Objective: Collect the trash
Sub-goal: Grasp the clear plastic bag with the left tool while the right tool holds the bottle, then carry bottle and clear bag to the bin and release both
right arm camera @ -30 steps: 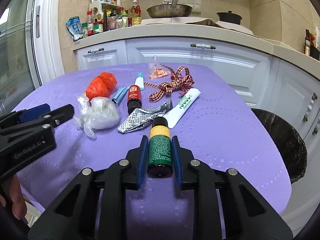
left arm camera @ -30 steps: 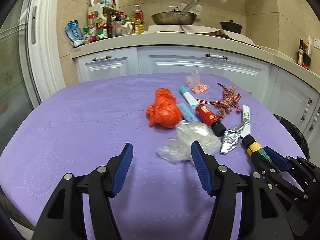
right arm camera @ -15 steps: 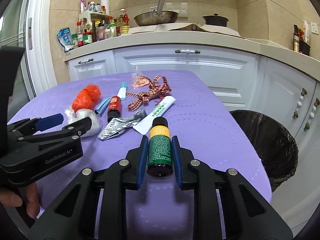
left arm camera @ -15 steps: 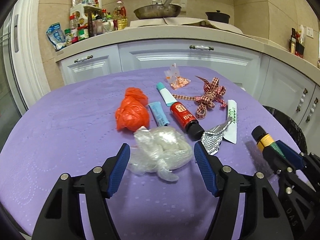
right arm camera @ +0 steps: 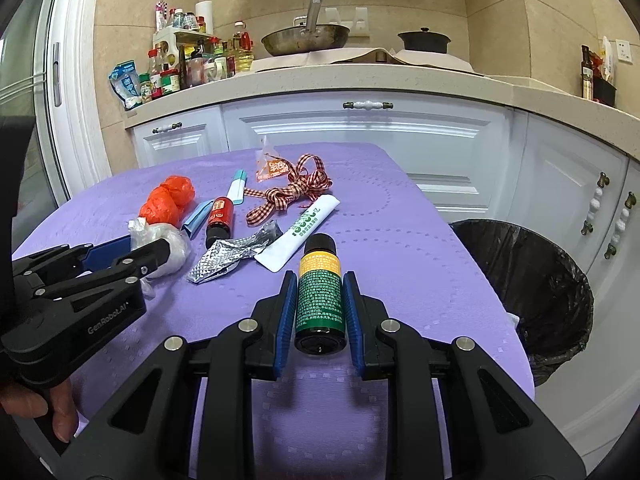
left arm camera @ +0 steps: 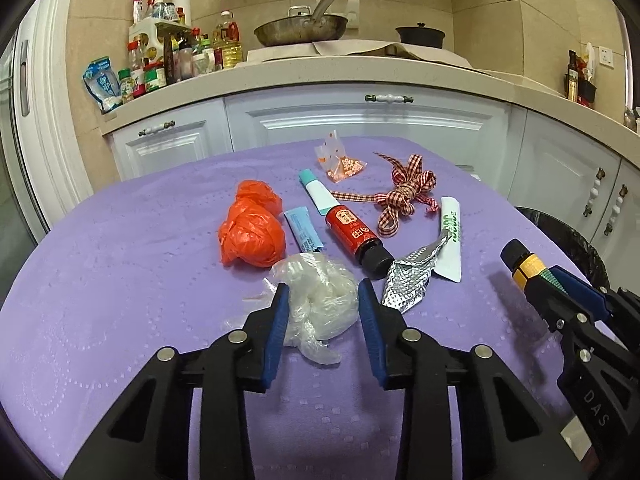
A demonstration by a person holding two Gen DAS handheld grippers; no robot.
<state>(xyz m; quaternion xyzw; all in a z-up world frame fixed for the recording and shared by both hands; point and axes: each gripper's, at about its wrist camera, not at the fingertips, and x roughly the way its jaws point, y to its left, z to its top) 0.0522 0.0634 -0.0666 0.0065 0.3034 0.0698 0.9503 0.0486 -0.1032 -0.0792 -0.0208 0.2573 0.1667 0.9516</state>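
Observation:
Trash lies on the purple table [left arm camera: 120,280]. A crumpled clear plastic bag [left arm camera: 320,300] sits between the blue pads of my left gripper [left arm camera: 323,288]; its jaws are closing and both pads touch the bag. From the right wrist view the left gripper [right arm camera: 148,246] shows at the left edge, around that bag [right arm camera: 172,248]. My right gripper [right arm camera: 319,276] is shut on a small green-and-yellow bottle [right arm camera: 320,292], held above the table's right part. That bottle [left arm camera: 524,264] also shows at the right of the left wrist view.
Beyond the bag lie an orange bag [left arm camera: 252,228], a blue sachet [left arm camera: 304,232], a red bottle [left arm camera: 352,232], crumpled foil [left arm camera: 412,272], a white tube [left arm camera: 450,236] and a checked ribbon [left arm camera: 404,192]. A black-lined bin [right arm camera: 532,280] stands right of the table, white cabinets behind.
My left gripper moved forward until the clear plastic bag lay between its fingers, then its jaws narrowed onto it. The right gripper kept the bottle and swung a little toward the bin.

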